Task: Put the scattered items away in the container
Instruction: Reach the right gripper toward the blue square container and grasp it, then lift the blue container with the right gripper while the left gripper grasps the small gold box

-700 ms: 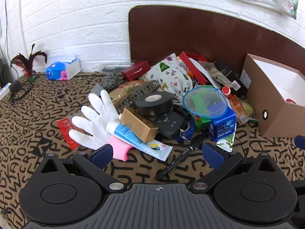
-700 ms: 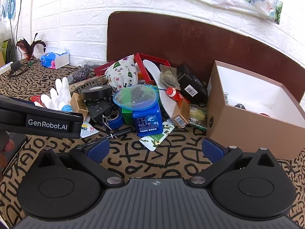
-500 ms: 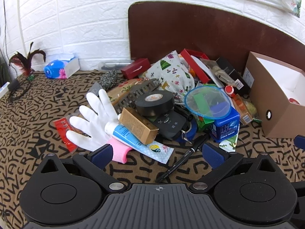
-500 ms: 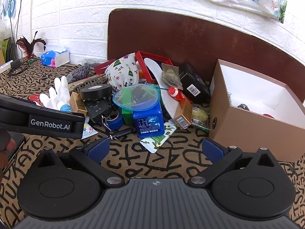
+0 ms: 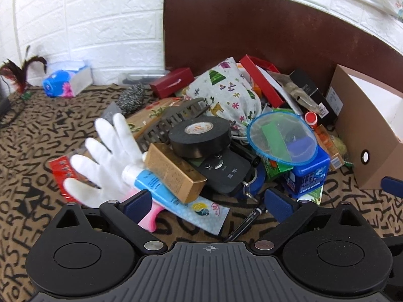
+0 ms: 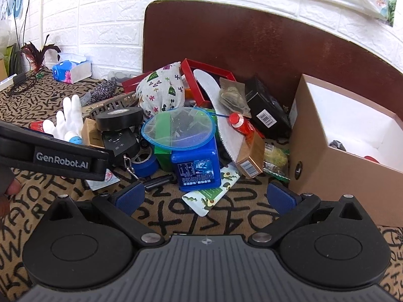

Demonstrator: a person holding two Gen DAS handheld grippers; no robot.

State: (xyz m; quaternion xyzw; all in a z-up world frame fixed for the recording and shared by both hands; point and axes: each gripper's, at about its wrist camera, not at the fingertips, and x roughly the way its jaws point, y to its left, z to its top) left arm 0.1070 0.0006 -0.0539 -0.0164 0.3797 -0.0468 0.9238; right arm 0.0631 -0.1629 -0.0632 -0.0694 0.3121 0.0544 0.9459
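Brown cardboard box [image 6: 335,156], white inside, stands at the right of the letter-patterned cloth [image 5: 37,130], just beside a heap of clutter. A black tape roll [image 5: 200,136] tops the heap, near a white glove [image 5: 105,156], a blue-and-white tube [image 5: 176,196] and a blue tub [image 6: 197,166] under a mesh net [image 6: 180,128]. The left gripper [image 5: 207,202] and right gripper [image 6: 205,196] both hang spread wide, pinching nothing.
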